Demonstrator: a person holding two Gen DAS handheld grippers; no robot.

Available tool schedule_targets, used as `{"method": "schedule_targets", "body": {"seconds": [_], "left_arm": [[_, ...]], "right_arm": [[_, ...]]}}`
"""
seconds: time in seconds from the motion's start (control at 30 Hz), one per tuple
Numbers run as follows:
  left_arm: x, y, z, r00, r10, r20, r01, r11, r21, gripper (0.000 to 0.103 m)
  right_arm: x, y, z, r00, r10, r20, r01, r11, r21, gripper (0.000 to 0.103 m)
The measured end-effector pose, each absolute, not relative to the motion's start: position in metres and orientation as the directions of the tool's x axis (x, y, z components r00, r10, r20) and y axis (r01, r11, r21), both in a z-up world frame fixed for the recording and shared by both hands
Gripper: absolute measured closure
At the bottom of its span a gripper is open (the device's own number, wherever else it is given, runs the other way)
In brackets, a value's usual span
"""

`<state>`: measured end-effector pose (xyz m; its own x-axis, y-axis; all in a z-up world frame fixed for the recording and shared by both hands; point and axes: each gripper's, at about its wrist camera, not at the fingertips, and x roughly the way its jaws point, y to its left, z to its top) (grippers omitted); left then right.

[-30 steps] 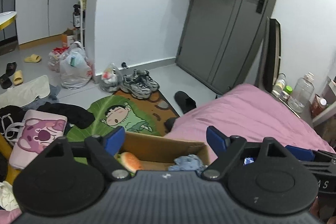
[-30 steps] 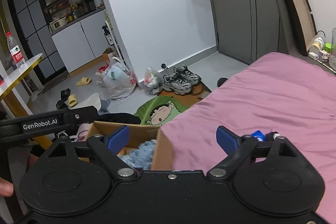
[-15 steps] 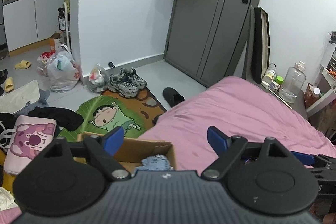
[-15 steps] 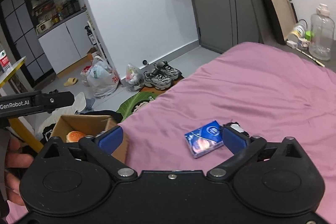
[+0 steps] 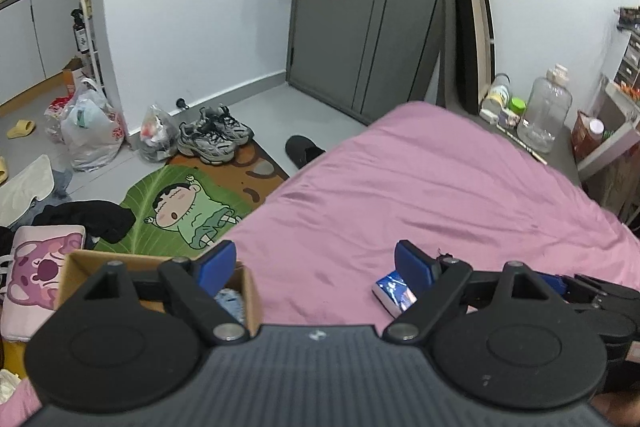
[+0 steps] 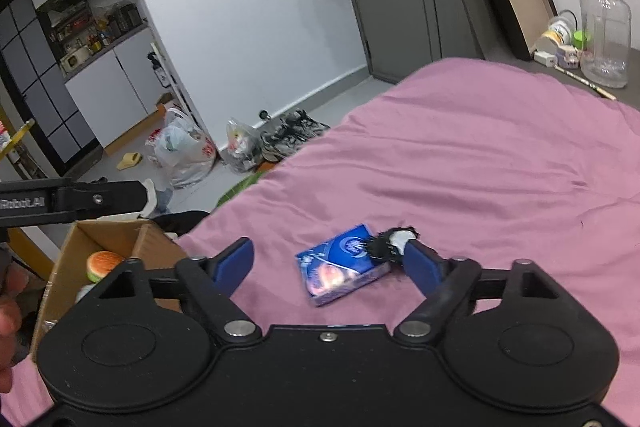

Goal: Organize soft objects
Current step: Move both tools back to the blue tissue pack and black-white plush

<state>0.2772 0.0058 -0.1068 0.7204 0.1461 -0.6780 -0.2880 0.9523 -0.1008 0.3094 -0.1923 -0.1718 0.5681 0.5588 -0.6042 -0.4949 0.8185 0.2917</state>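
A: Where is the right gripper point(image 6: 330, 263)?

B: Over the pink bed point(image 6: 500, 163), fingers spread wide and gripping nothing. A blue packet point(image 6: 344, 269) lies flat on the sheet between them, nearer the right finger.

A: Anything beside the packet?

B: A small black-and-white furry thing point(image 6: 394, 241) touches its far corner, just ahead of the right fingertip. What it is, I cannot tell.

A: And the left gripper point(image 5: 316, 265)?

B: Released too, jaws wide apart, nothing held. Its left finger is in front of the box point(image 5: 76, 263), its right finger partly covers the packet point(image 5: 394, 291).

A: Where does the box sit?

B: At the bed's left edge, open on top. From the right wrist view the box point(image 6: 86, 241) holds a burger toy point(image 6: 104, 265); the left wrist view shows a pale blue fuzzy item point(image 5: 230, 301) in its near corner.

A: And the floor?

B: A cartoon mat point(image 5: 180, 211), grey sneakers point(image 5: 214, 135) and plastic bags point(image 5: 86, 131) beyond the bed.
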Motion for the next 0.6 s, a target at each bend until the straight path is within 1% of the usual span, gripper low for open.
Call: {"method": "schedule_targets", "body": {"seconds": [0.27, 0.6], "left_arm": [[0.306, -0.012, -0.133, 0.677, 0.151, -0.721, -0.288, 0.955, -0.070, 0.018], [0.336, -0.022, -0.163, 0.628, 0.147, -0.764, -0.301, 0.951, -0.065, 0.018]], "right_arm": [[0.334, -0.200, -0.200, 0.552, 0.558, -0.620, -0.491, 0.818, 0.299, 0.035], [0.361, -0.192, -0.230, 0.530, 0.561, -0.636, -0.515, 0.809, 0.284, 0.036]]}}
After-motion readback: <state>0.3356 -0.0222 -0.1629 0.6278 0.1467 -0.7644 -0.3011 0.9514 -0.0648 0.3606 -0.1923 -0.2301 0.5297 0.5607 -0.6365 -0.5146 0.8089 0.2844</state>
